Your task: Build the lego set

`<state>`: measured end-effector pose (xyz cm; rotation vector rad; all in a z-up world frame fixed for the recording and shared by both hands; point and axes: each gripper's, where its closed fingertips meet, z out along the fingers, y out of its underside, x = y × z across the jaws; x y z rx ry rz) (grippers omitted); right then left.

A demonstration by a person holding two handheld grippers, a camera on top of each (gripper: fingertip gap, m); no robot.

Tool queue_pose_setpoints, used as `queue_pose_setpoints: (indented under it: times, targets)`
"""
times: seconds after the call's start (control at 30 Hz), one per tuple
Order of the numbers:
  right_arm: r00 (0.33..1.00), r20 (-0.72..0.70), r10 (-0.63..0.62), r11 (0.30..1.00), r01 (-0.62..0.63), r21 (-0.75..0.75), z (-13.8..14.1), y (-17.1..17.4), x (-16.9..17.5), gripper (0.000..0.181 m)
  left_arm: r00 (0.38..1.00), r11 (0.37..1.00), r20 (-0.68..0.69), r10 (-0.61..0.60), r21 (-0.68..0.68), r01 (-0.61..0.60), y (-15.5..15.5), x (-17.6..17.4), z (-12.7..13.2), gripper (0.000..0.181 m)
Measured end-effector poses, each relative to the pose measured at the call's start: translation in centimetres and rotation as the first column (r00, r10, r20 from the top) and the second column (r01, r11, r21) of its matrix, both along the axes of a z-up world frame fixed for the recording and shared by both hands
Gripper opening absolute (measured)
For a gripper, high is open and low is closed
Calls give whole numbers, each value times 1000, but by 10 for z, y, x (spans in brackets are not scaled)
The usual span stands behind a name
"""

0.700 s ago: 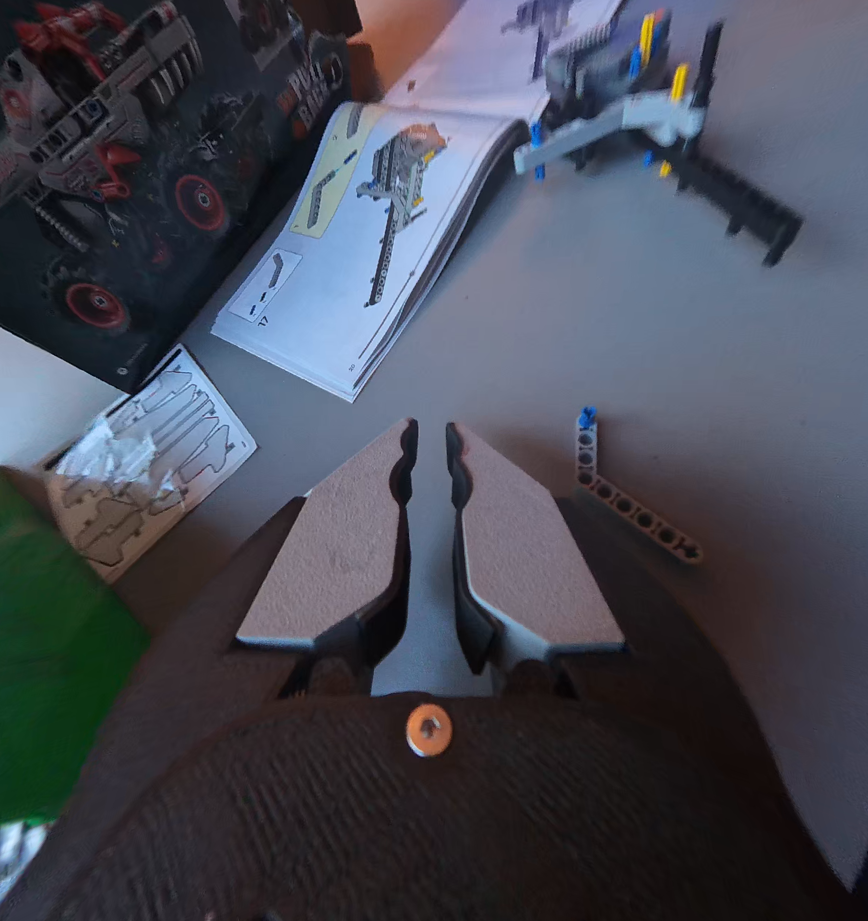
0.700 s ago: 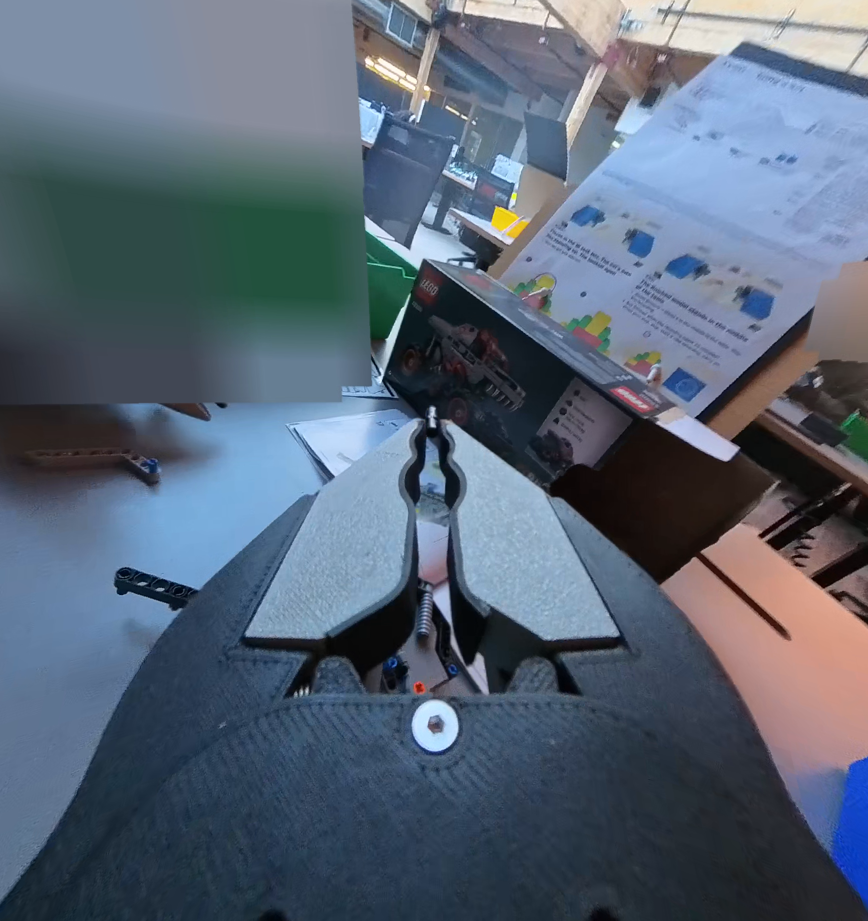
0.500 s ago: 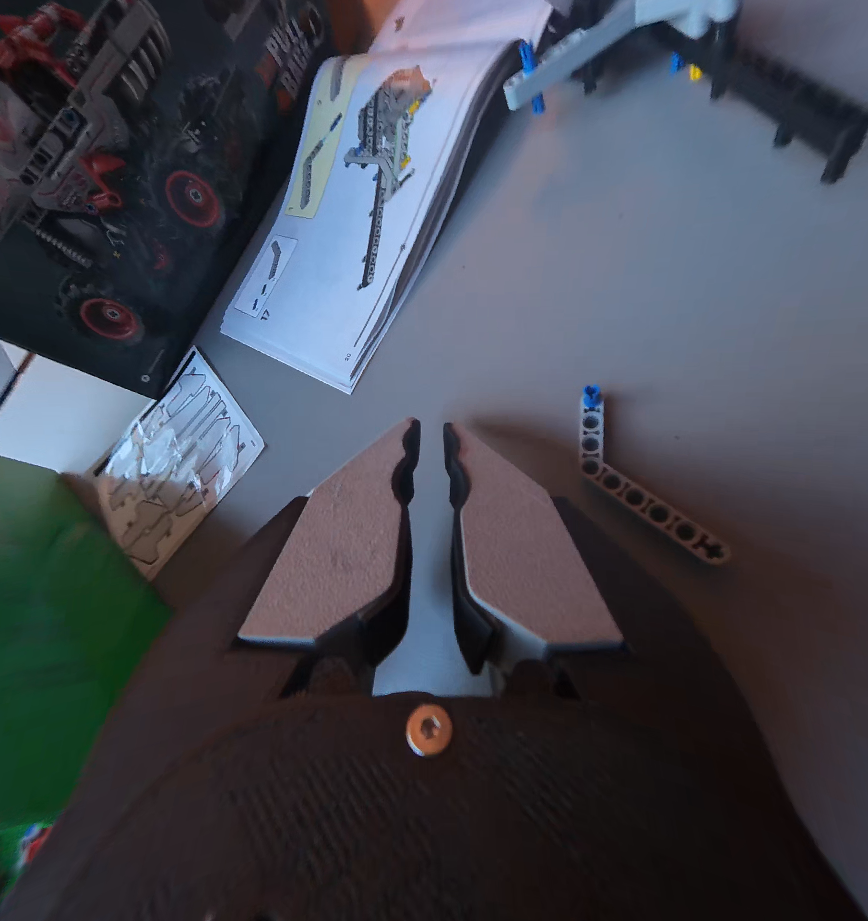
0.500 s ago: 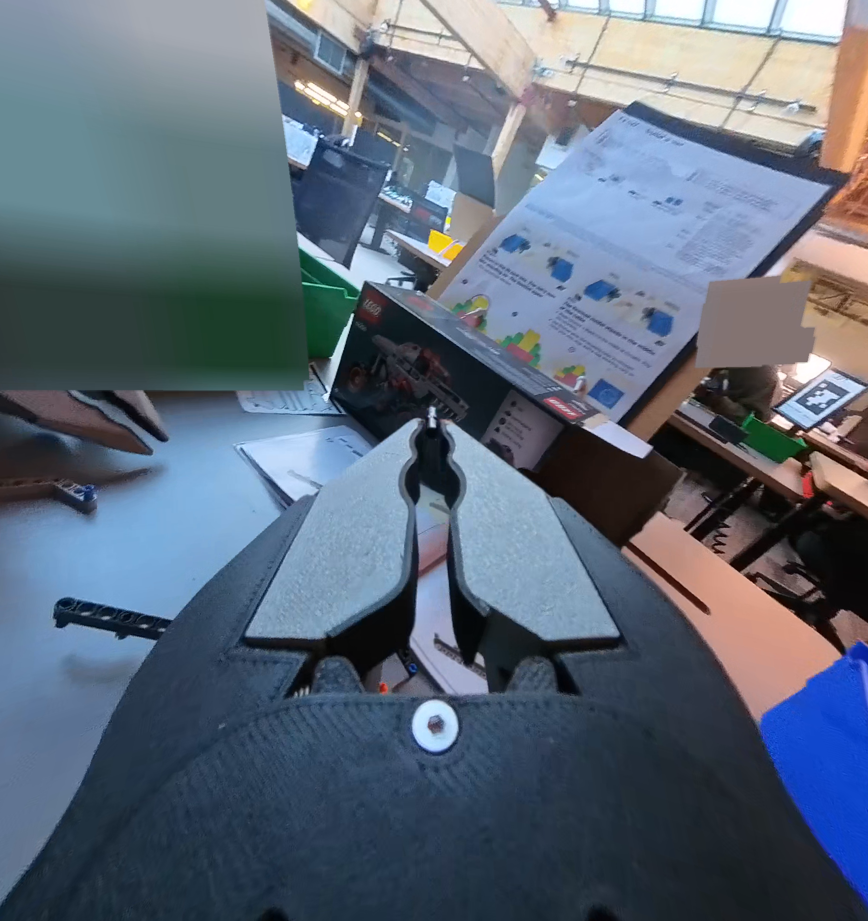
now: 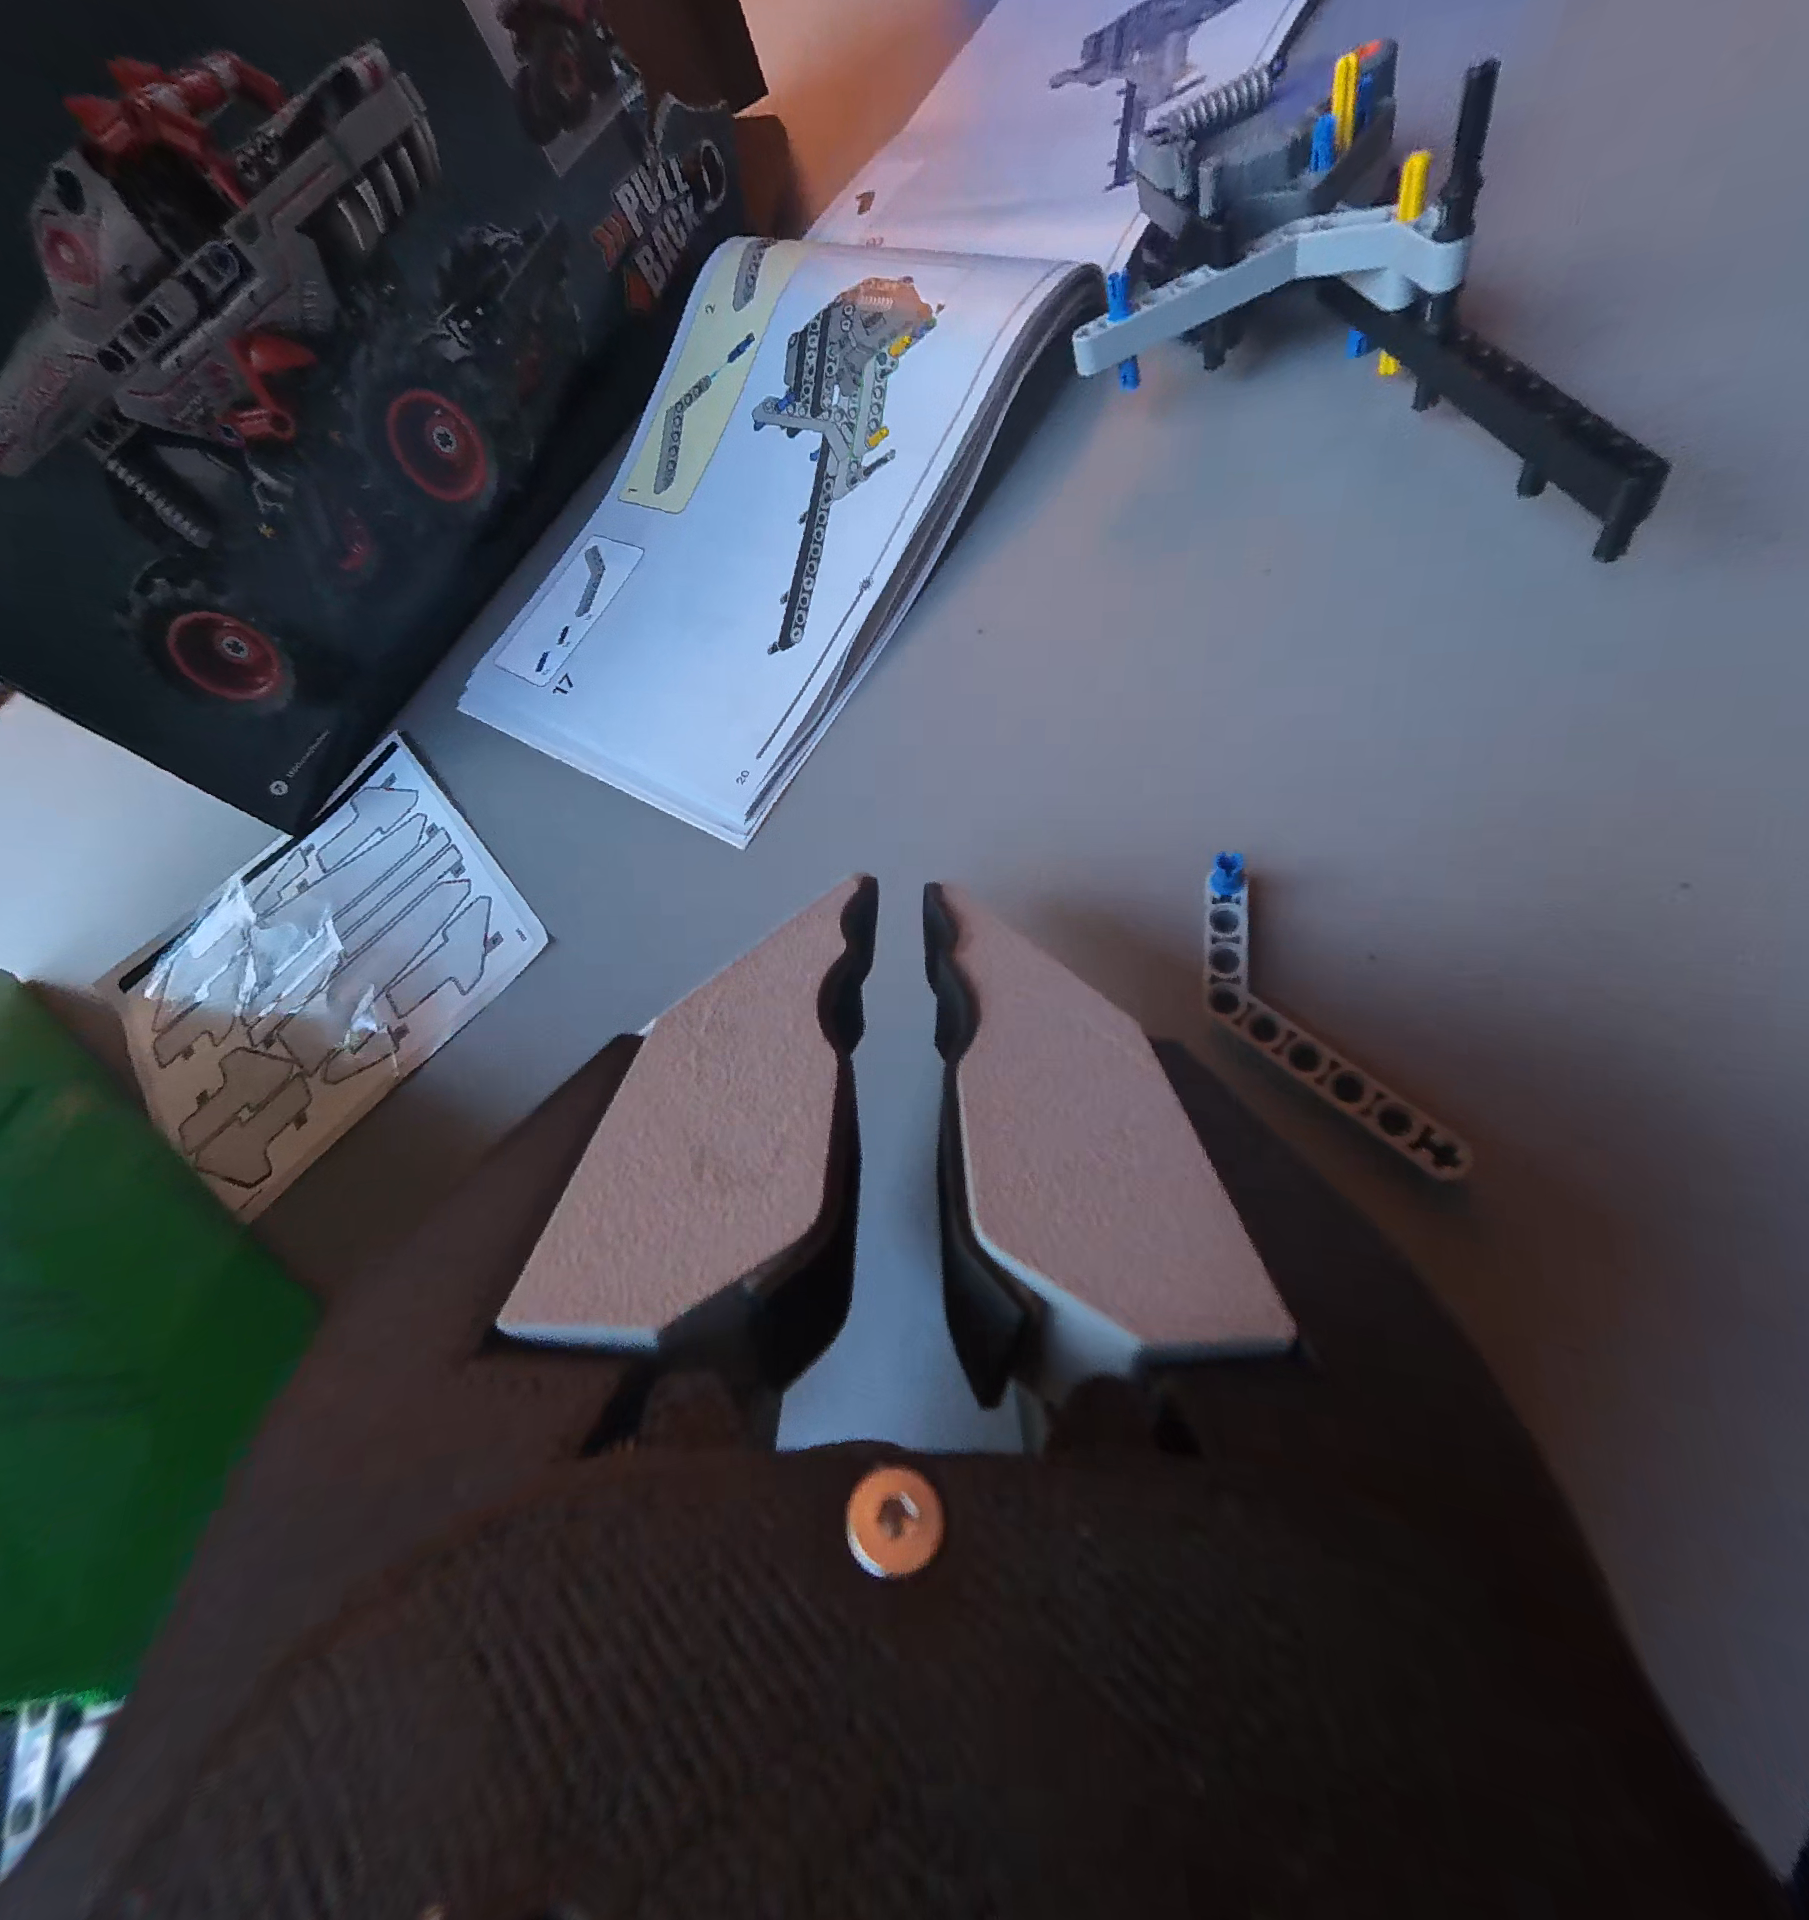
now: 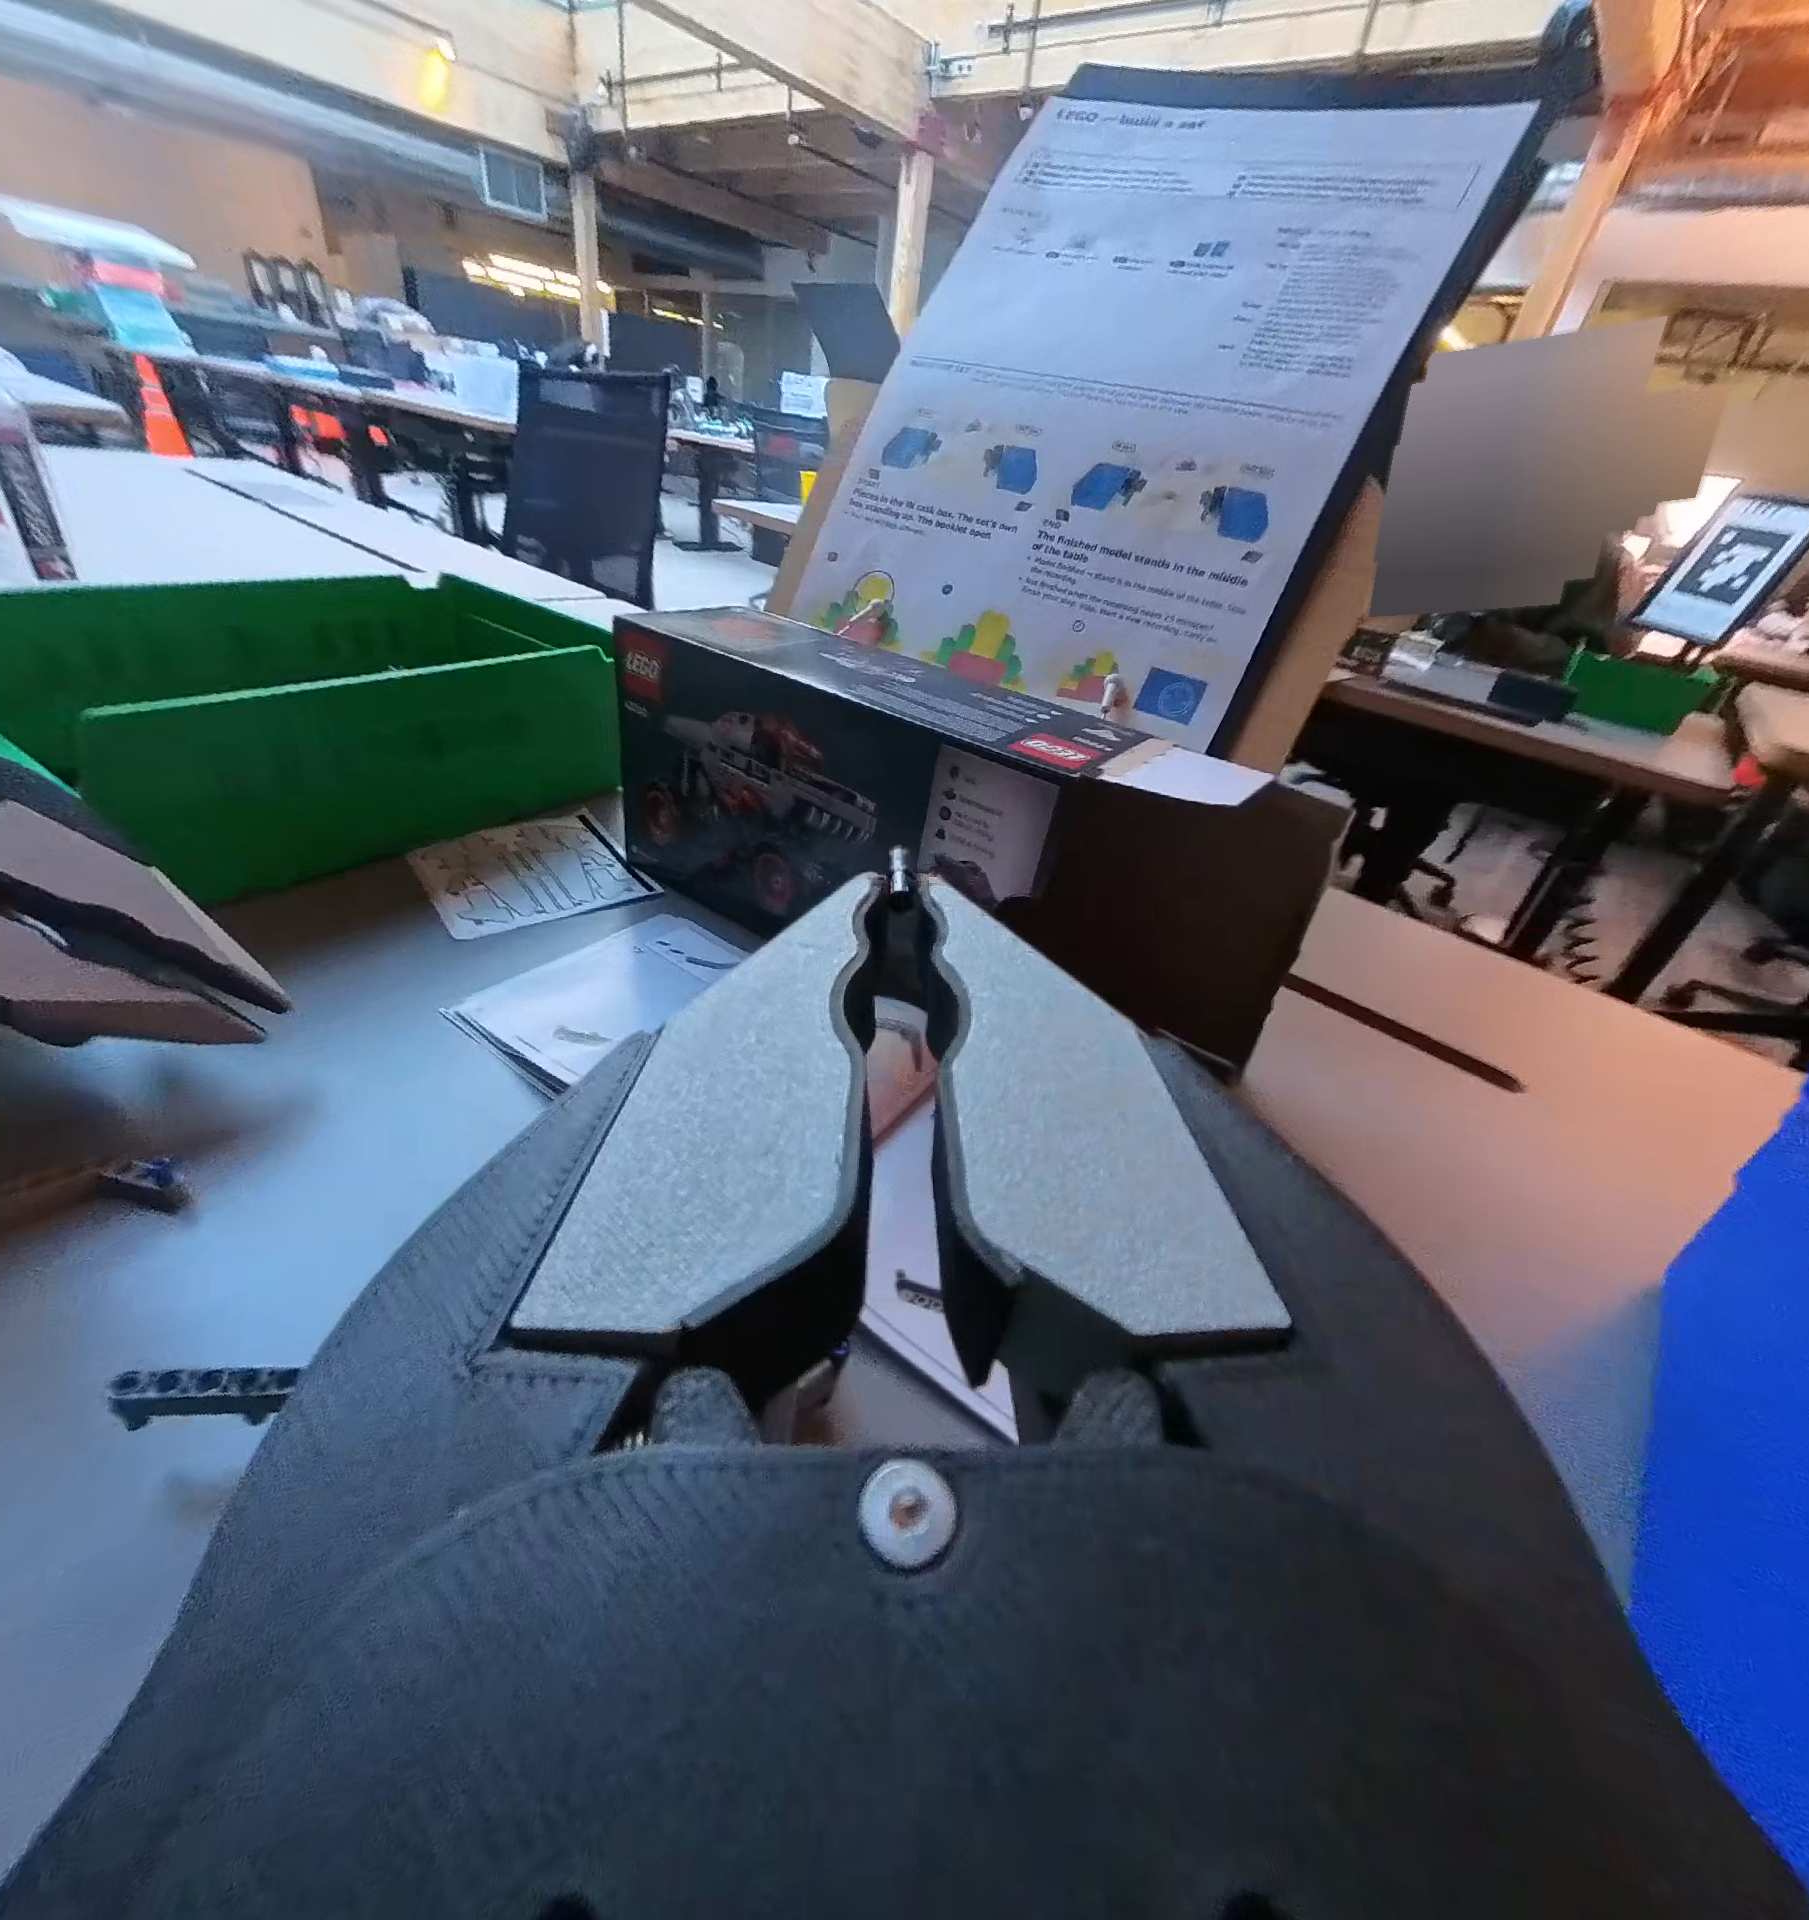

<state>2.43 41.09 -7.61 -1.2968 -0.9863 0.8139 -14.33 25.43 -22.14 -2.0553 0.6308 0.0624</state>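
Lego chassis (image 5: 1326, 239): grey beams, black rail, coloured pins.

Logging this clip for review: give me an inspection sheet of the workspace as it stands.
Surface: grey table.
Job's things: part-built model at the far edge; open instruction booklet; grey angled beam lying loose; black beam.
Clutter: set box, sticker sheet, green bin.
Grippers: left gripper, jaws slightly apart, empty; right gripper shut on a small dark pin.
Cables: nothing seen.
Surroundings: propped instruction board, other workbenches behind.
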Motion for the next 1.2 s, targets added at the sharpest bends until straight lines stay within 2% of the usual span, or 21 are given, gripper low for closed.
queue_pose_setpoints:
  times: [0.03, 0.33, 0.77, 0.87, 1.03, 1.1, 1.2]
  targets:
    - [1000, -14, 11, 1000, -11, -24, 1, 1, 1, 1, 1000, 1000, 19, 1, -2, -1, 0, 0, 1, 7]
    - [992, -107, 73, 986, -88, -145, 5, 3, 6, 0, 997, 1000, 73, 5, -2, -5, 0, -2, 5, 8]
    - [989, -116, 93, 982, -110, -154, 5, 2, 5, 0, 996, 1000, 90, 5, 2, -5, 0, -5, 7, 8]
    - [986, -67, 155, 971, -164, -176, -3, -5, -4, 1, 995, 1000, 96, 9, 2, -9, 1, -5, 7, 8]
    - [942, 0, 337, 922, -330, -204, -21, -36, -29, 2, 993, 999, 115, -2, 48, -4, -1, -5, 15, 8]
    - [930, 61, 363, 920, -347, -181, -31, -43, -37, 1, 988, 997, 155, -21, 73, 10, -5, -3, 21, 8]
    - [919, 155, 363, 929, -345, -131, -45, -50, -46, 1, 970, 999, 243, -12, 37, 3, -15, -4, 22, 7]
